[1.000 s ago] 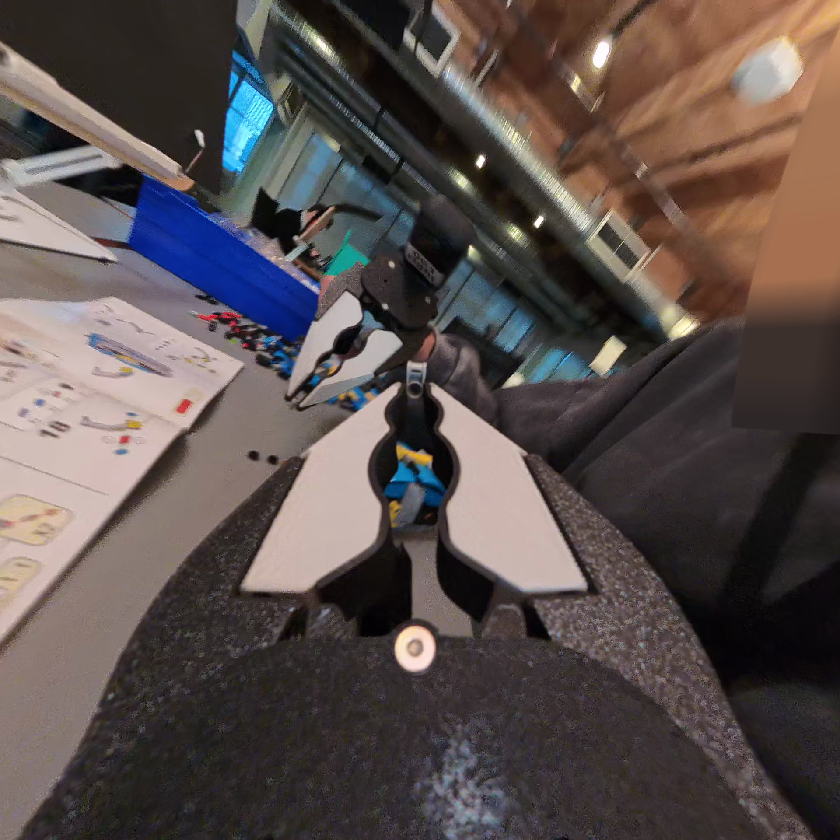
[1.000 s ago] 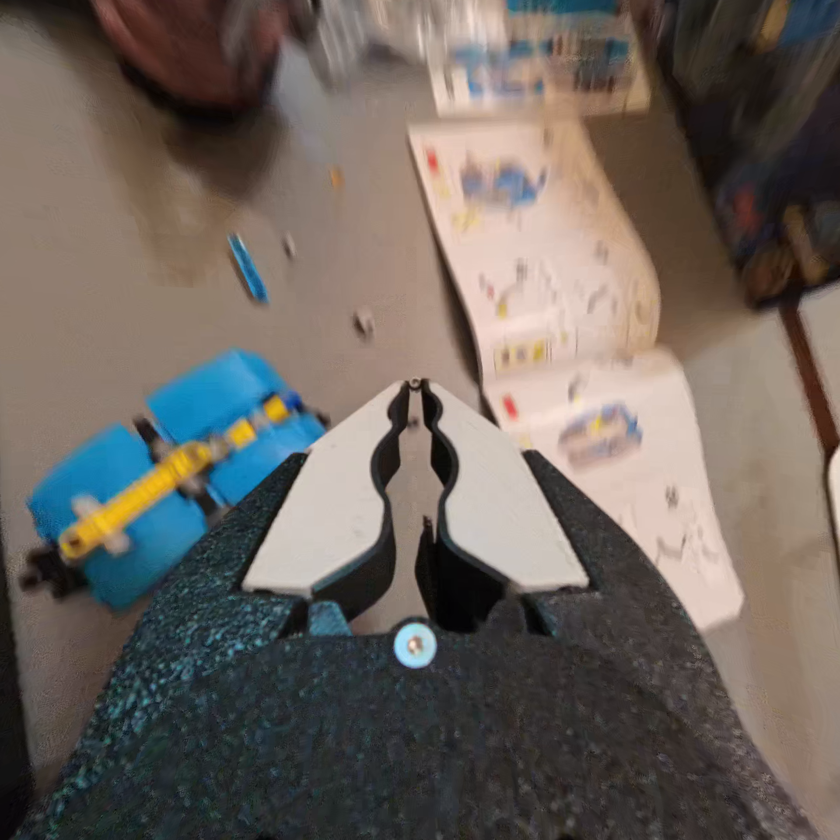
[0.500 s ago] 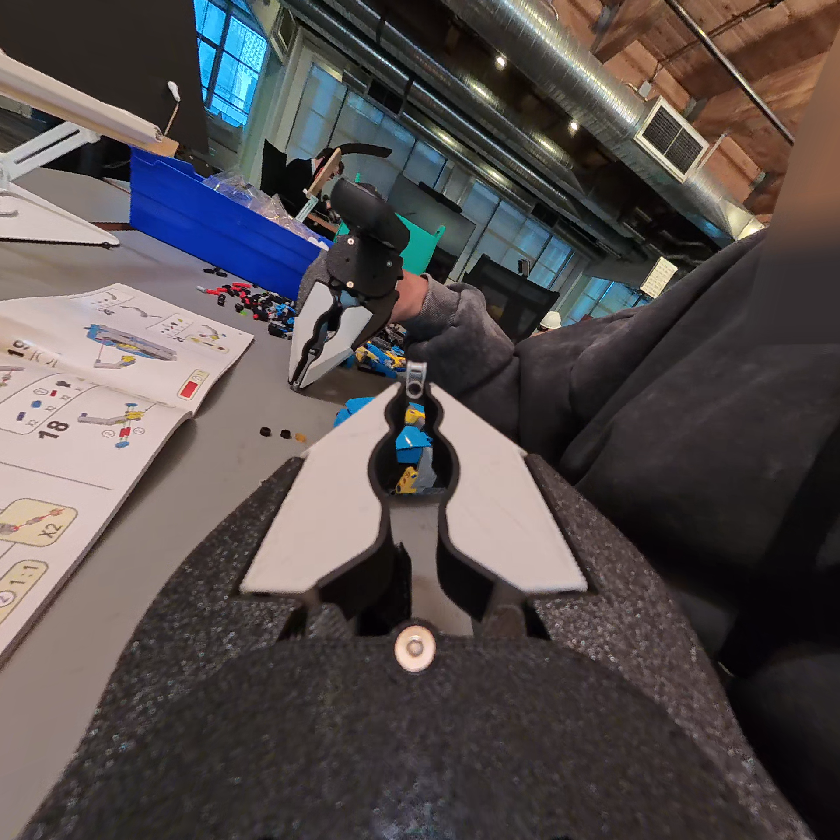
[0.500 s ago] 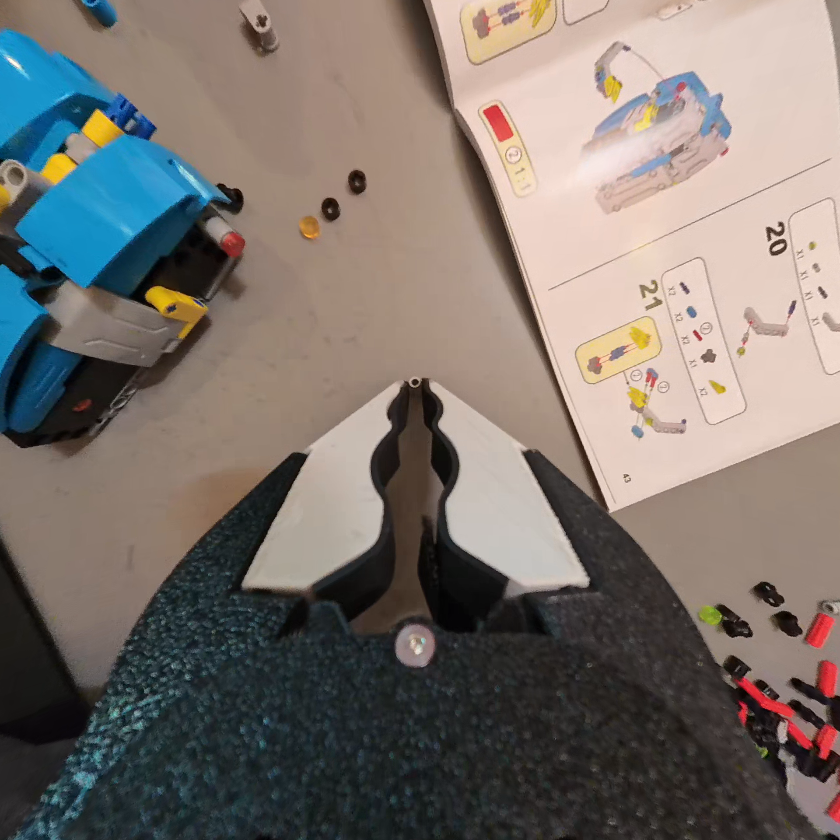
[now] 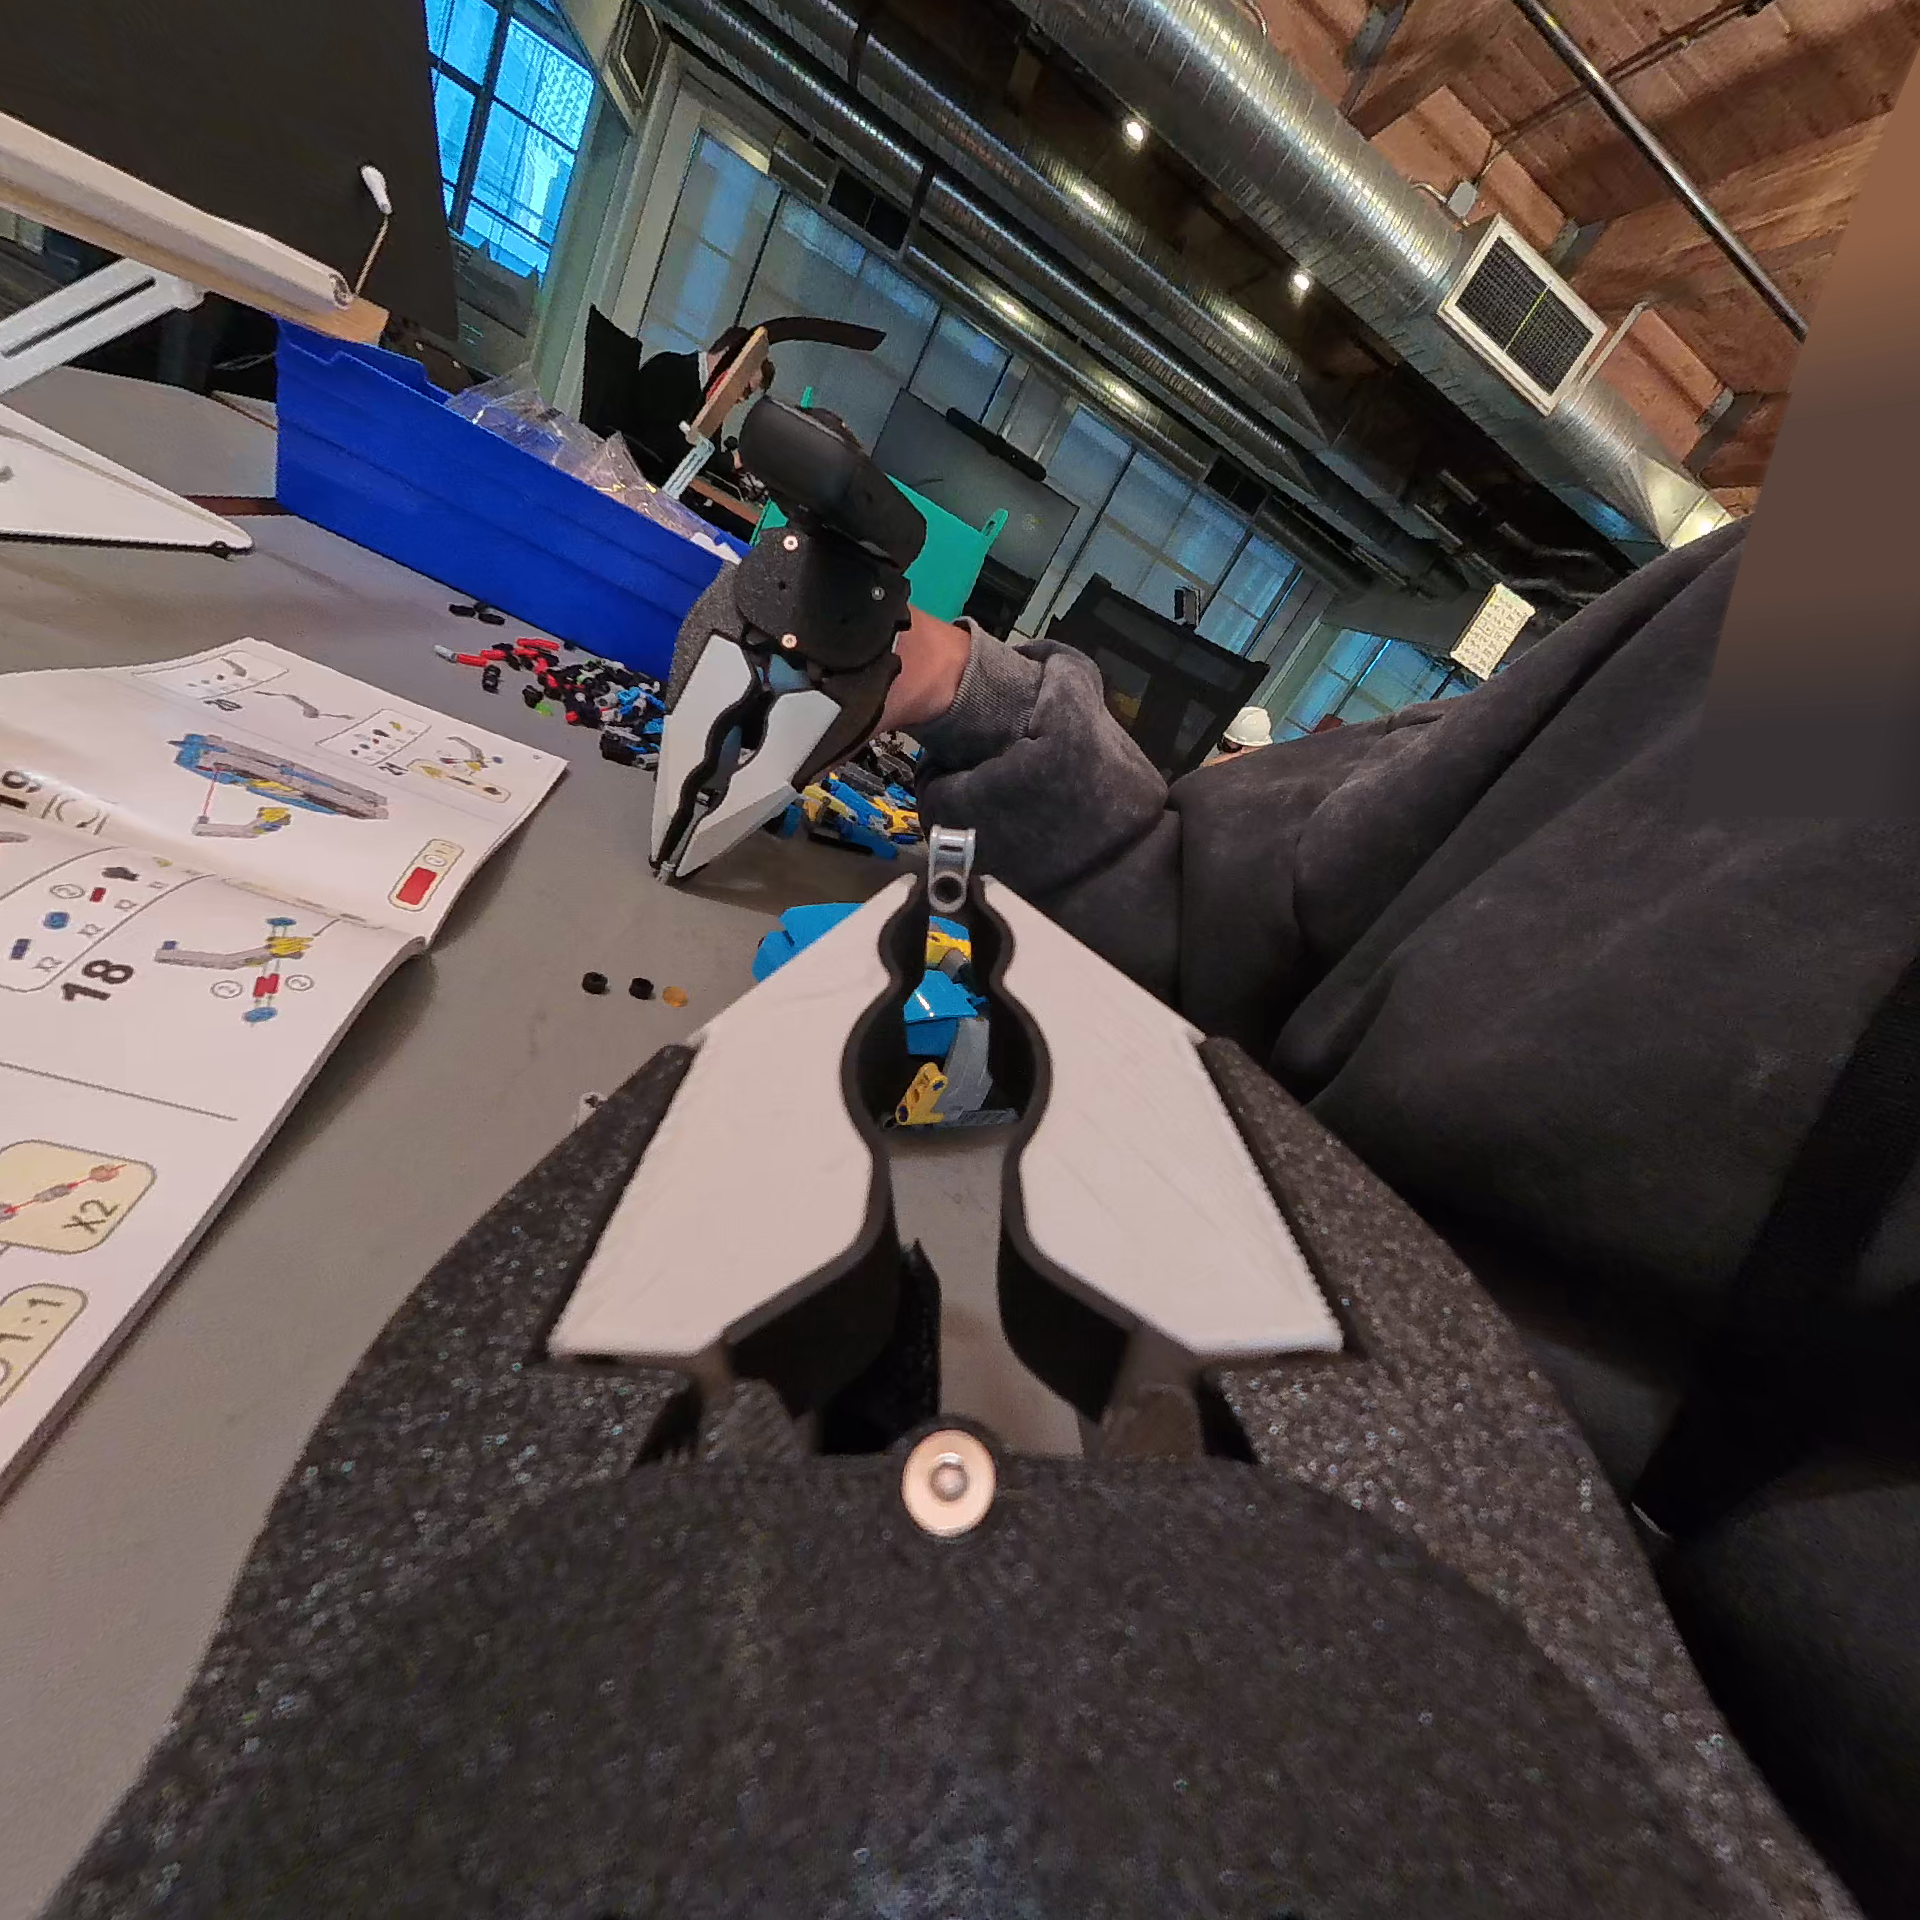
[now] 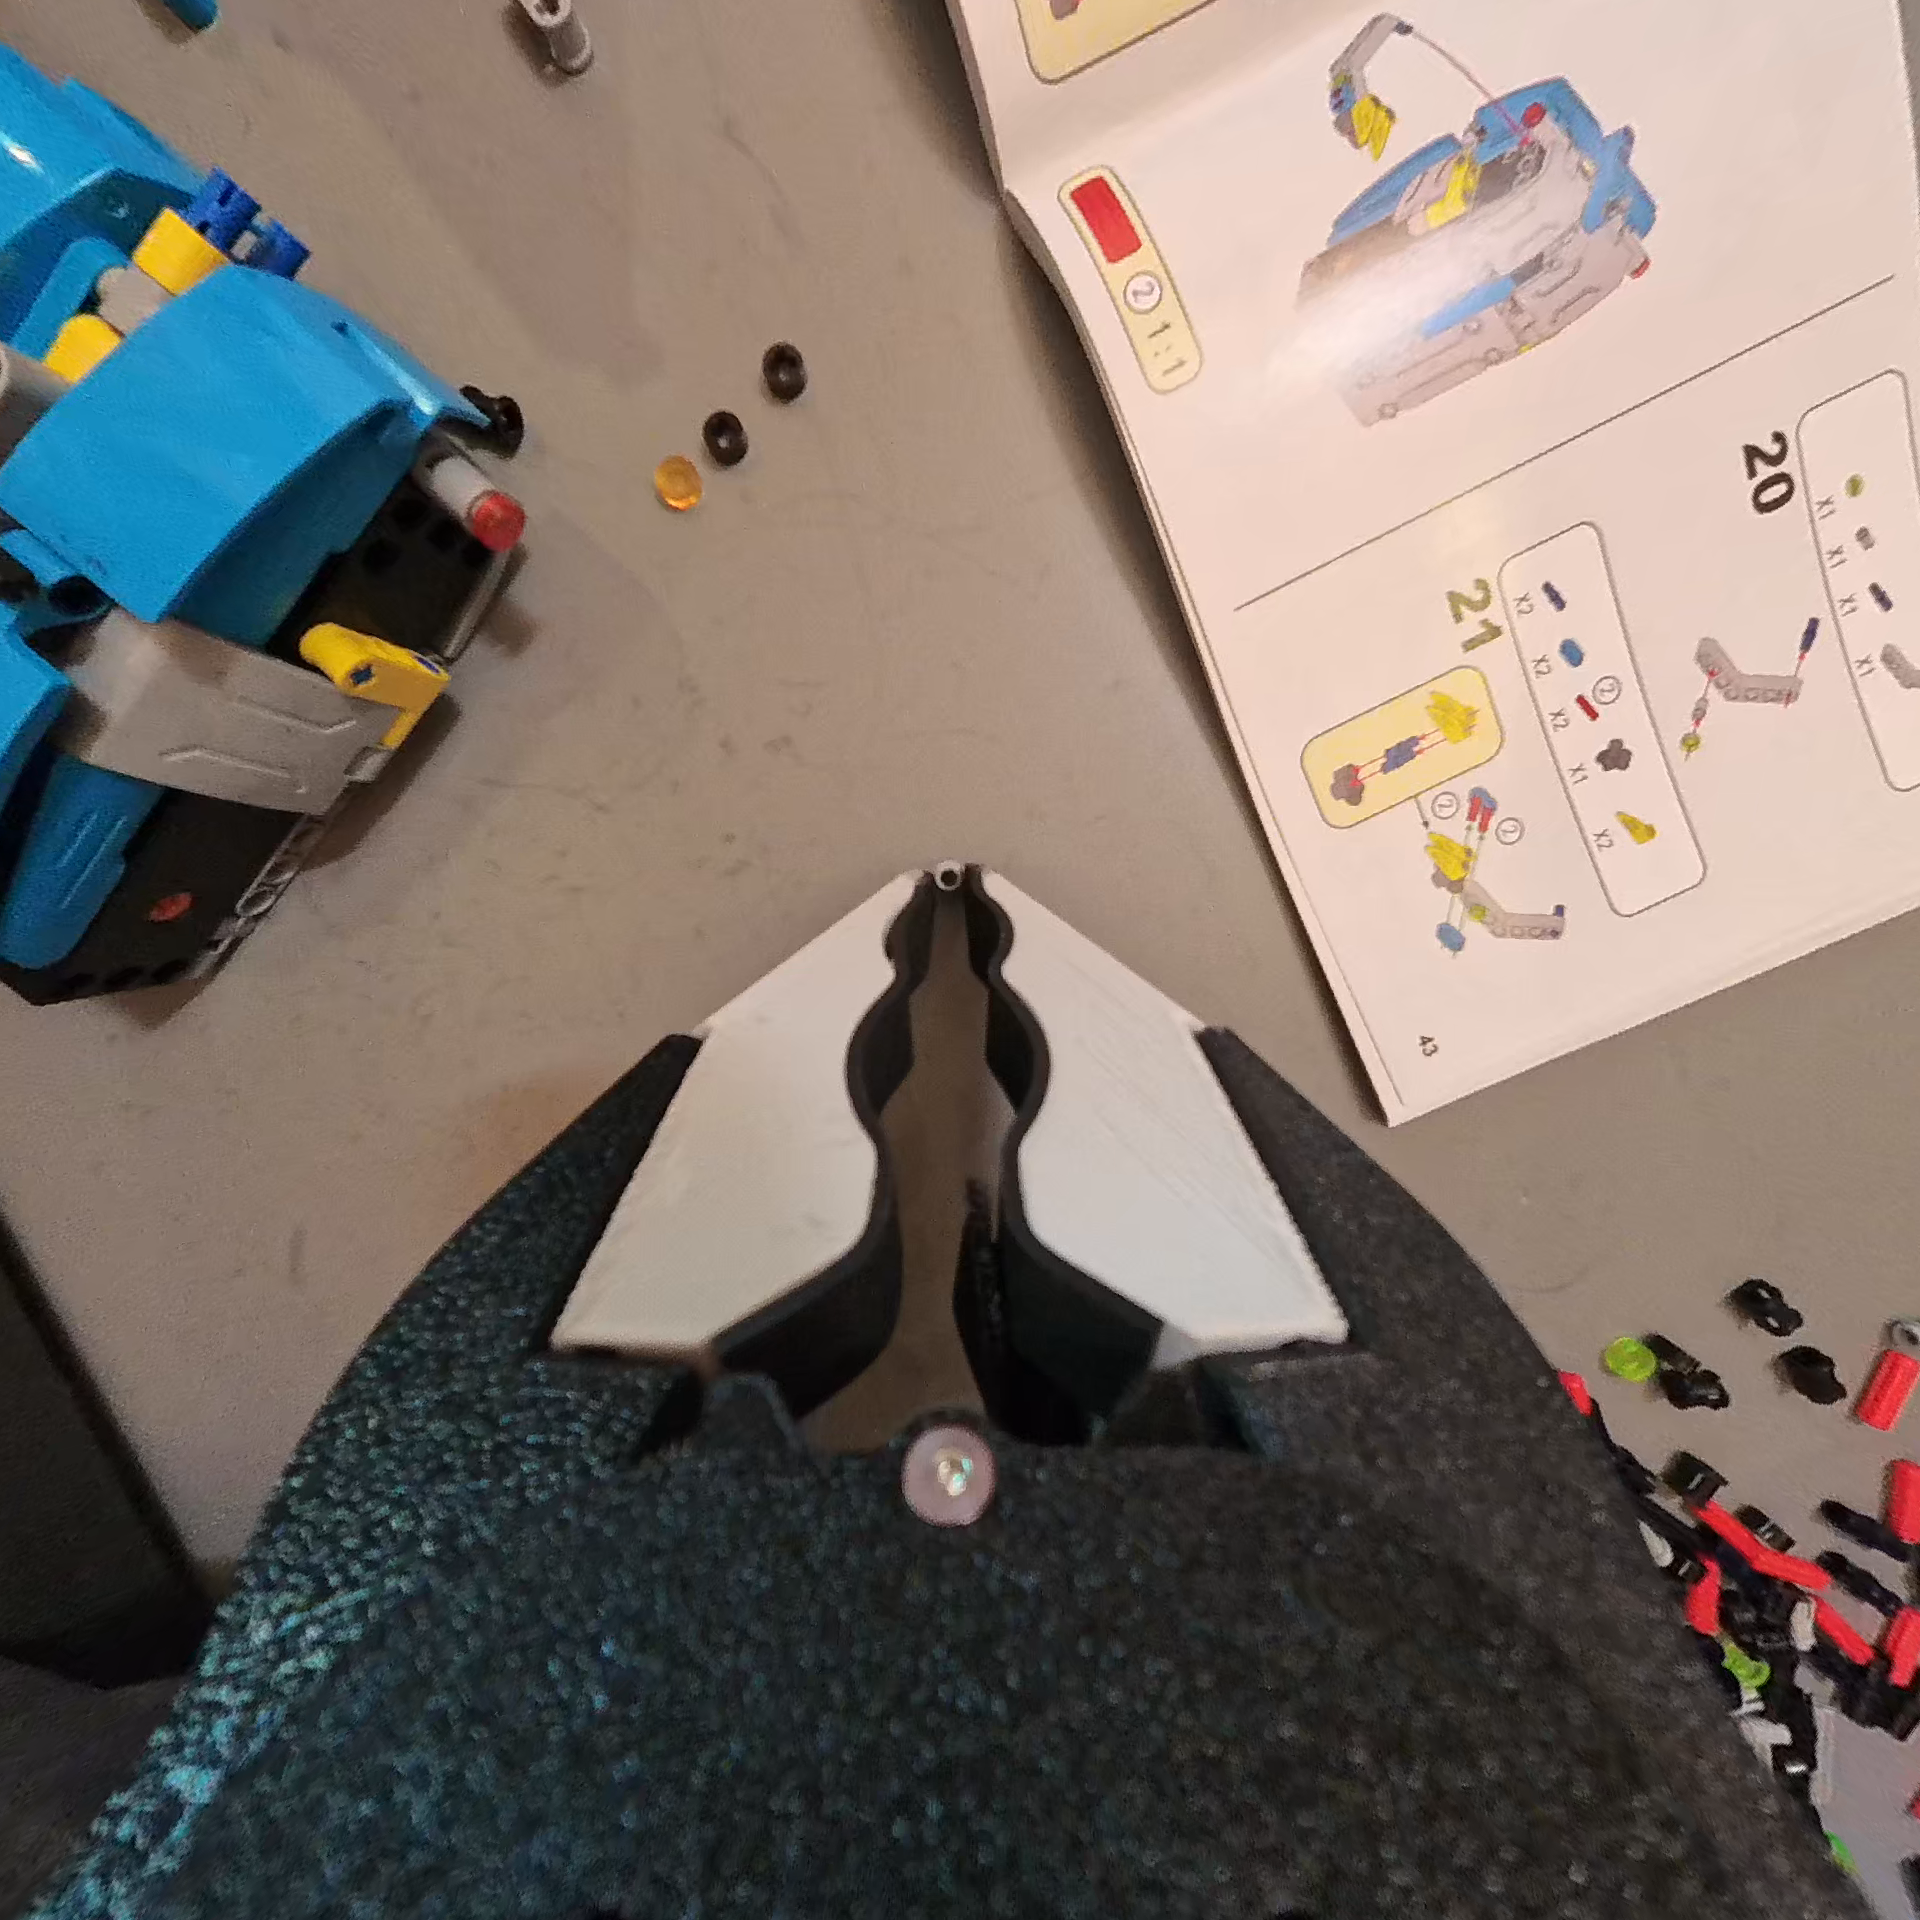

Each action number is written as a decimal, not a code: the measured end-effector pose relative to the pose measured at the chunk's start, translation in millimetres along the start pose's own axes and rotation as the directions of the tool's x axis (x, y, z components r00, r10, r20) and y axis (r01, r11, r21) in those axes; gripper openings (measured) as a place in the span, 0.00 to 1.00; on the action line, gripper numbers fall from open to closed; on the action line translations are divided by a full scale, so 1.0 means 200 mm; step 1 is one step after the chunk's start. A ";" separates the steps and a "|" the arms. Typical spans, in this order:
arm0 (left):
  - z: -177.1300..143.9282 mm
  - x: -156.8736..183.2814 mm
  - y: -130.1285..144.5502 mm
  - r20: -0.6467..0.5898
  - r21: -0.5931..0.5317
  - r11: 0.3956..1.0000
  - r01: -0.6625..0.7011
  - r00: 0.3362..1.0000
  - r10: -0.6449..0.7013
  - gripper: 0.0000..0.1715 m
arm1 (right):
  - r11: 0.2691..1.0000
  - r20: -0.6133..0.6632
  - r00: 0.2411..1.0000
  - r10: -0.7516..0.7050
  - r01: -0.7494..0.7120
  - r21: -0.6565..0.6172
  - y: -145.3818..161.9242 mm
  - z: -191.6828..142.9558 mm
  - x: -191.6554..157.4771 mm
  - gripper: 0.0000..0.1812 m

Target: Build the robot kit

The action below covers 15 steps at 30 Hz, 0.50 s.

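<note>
My left gripper (image 5: 949, 883) is shut on a small grey connector piece (image 5: 951, 869) that sticks up past its tips. It hovers low over the grey table (image 5: 499, 1081), just before a blue, yellow and grey brick-built vehicle (image 5: 940, 1023). My right gripper (image 6: 948, 878) is shut on a small grey pin (image 6: 948, 876) seen end-on, pointing straight down at the bare table (image 6: 831, 675). In the left wrist view the right gripper (image 5: 670, 868) has its tips at the table surface. The vehicle (image 6: 177, 582) lies to the right gripper's upper left.
An open instruction booklet (image 6: 1507, 499) lies to the right; it also shows in the left wrist view (image 5: 208, 883). Two black rings (image 6: 753, 405) and an orange stud (image 6: 677, 483) lie between vehicle and booklet. Loose red and black parts (image 6: 1787, 1538) sit lower right. A blue bin (image 5: 468, 509) stands behind. One gripper's finger ends stand about 25 centimeters off the other's.
The right gripper swung from a tilted, blurred pose to pointing straight down, then lowered toward the table. The left gripper steadied and kept hold of its grey piece.
</note>
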<state>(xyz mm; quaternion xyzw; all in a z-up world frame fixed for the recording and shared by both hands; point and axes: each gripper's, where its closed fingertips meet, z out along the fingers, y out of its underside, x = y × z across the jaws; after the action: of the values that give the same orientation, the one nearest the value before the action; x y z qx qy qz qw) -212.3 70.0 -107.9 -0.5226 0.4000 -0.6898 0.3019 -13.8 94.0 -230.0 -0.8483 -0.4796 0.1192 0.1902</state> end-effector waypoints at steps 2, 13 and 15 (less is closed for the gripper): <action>0.00 0.00 0.00 -0.001 -0.001 1.000 0.001 1.000 -0.001 0.04 | 1.000 -0.001 1.000 0.000 0.000 -0.002 0.00 0.00 0.00 0.03; 0.00 0.00 0.00 -0.002 -0.003 1.000 0.003 1.000 -0.003 0.04 | 1.000 -0.007 1.000 0.004 -0.004 -0.005 0.00 0.00 0.00 0.04; 0.00 0.00 0.00 -0.003 -0.003 1.000 0.003 1.000 -0.003 0.04 | 1.000 -0.007 1.000 0.003 -0.003 0.002 -0.01 0.00 0.00 0.05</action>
<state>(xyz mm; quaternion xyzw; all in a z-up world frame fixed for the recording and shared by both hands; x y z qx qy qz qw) -211.6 69.5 -108.1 -0.5225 0.4008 -0.6904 0.2995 -14.6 95.4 -229.5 -0.8492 -0.4777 0.1168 0.1923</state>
